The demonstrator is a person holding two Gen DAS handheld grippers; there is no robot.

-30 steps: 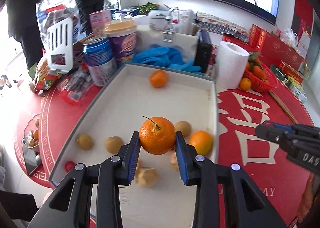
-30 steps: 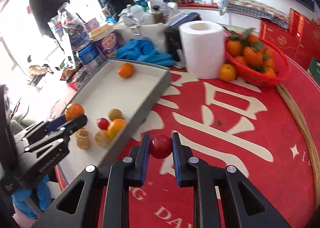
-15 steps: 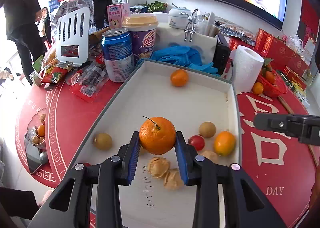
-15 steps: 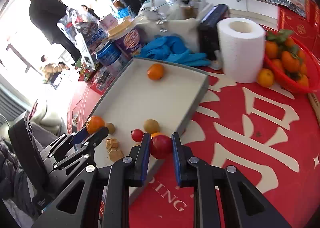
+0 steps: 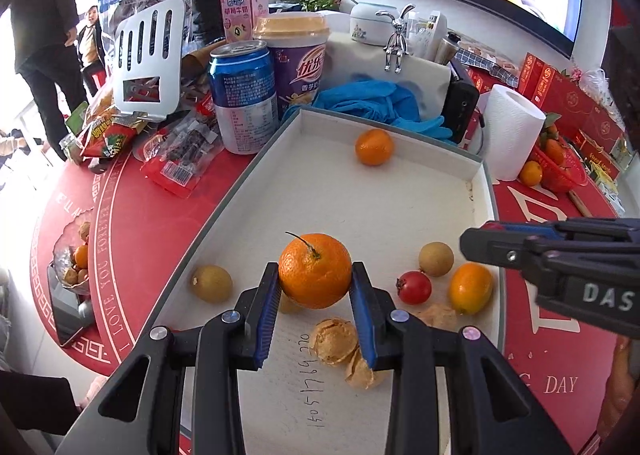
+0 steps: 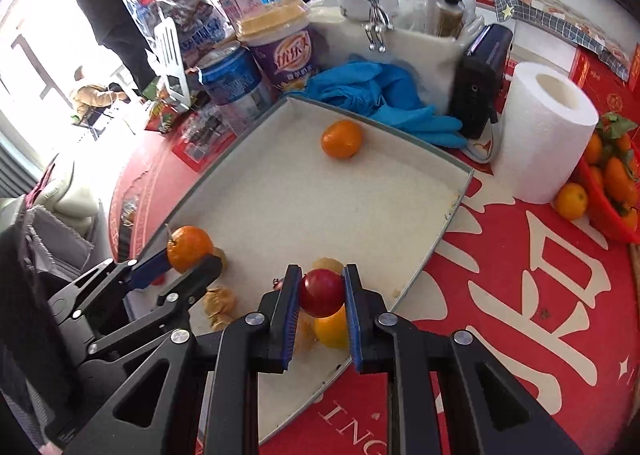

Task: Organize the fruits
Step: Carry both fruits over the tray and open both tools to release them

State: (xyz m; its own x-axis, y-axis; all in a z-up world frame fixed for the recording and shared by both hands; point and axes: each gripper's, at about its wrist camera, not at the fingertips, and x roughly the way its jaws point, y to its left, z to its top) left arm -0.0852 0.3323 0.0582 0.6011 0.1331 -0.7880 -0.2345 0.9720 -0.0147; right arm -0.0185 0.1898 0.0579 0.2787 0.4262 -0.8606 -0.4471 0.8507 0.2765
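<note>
Left gripper (image 5: pixel 315 297) fingers clamp a round stemmed orange (image 5: pixel 315 270). Right gripper (image 6: pixel 320 313) fingers pinch a small red fruit (image 6: pixel 322 292), the white shallow tray (image 6: pixel 448 215) floor directly beneath, its near rim at 6 o'clock

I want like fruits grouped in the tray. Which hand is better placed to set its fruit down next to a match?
Right, probably. The right tool holds a red fruit above the near corner, where another red fruit lies. The left tool holds an orange; the matching loose orange sits at the tray's far end.

Right gripper (image 5: pixel 568 255) body is showing "DAS"; red counter (image 5: pixel 560 383) cloth reading "DAY", "I LOVE YOU FOREVER"; tray (image 5: pixel 320 407) floor handwritten digits, unclear.
</note>
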